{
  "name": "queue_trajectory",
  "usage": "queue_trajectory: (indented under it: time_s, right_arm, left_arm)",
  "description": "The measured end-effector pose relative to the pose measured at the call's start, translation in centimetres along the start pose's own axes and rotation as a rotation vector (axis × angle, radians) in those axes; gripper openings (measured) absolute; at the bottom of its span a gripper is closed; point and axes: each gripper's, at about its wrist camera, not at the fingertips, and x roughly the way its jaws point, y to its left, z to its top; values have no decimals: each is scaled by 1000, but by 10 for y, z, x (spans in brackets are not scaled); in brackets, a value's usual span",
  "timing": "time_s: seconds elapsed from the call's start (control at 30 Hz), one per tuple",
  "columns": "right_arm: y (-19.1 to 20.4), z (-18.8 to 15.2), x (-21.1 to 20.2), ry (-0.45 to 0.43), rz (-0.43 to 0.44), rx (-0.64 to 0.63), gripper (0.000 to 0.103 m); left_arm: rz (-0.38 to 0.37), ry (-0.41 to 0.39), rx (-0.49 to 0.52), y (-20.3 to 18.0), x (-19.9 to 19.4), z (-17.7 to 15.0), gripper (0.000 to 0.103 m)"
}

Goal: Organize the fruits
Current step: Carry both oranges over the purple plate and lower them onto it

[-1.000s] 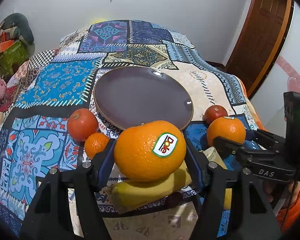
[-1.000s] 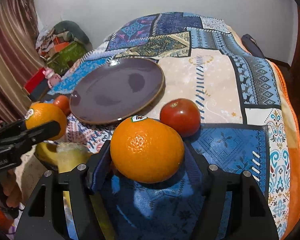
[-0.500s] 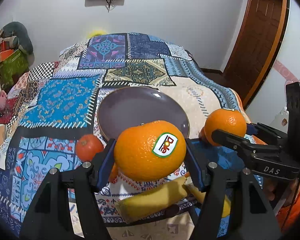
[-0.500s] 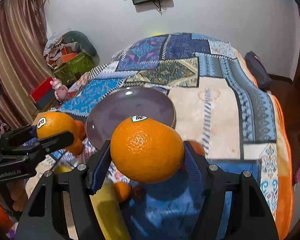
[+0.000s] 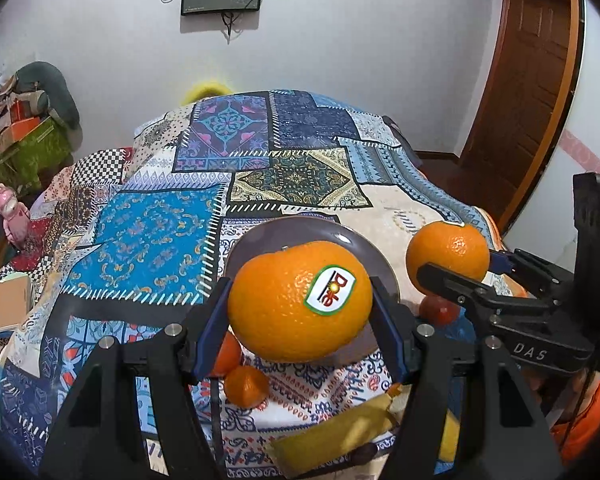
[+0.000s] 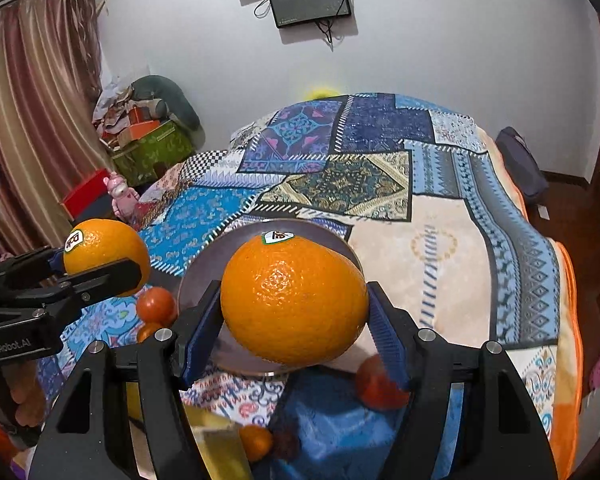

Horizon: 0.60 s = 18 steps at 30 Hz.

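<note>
While both of my tongs hang in the air above the patchwork blanket (image 5: 152,236), each one is clamped on a fruit. My left gripper (image 5: 300,312) has its blue pads pressed against the two sides of a large orange with a Dole sticker (image 5: 300,300), the sticker facing my camera on the right half of the fruit. My right gripper (image 6: 294,312) squeezes a second orange (image 6: 294,300) the same way, its small label sitting on top. From the left camera I see the right tongs off to my right, with their orange (image 5: 448,254) held at about the same height as mine; from the right camera the left tongs (image 6: 100,264) show at my left with the stickered fruit. Beyond and below both oranges lies the dark plate (image 5: 340,236) on the blanket, partly hidden behind the fruit I carry; only its far rim and right edge show in the left view. Beneath the left tongs a small mandarin (image 5: 246,386) rests on the blanket, with another reddish-orange fruit (image 5: 226,354) just behind my left finger. A banana (image 5: 336,428) lies under and slightly right of the left fingers. A red tomato (image 5: 438,310) sits below the right tongs, near the plate's right edge, and another tomato (image 6: 156,306) lies left of the plate, between the two tongs in the right view.
</note>
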Motion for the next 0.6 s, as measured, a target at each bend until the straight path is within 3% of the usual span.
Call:
queue_trajectory:
  time_s: [0.27, 0.6]
  right_arm:
    - [1, 12, 17, -2, -4, -20, 66]
    - [-2, 12, 55, 69, -5, -64, 66]
  left_arm:
    - [25, 15, -7, 9, 21, 15, 65]
    - [36, 83, 4, 16, 69, 19, 65]
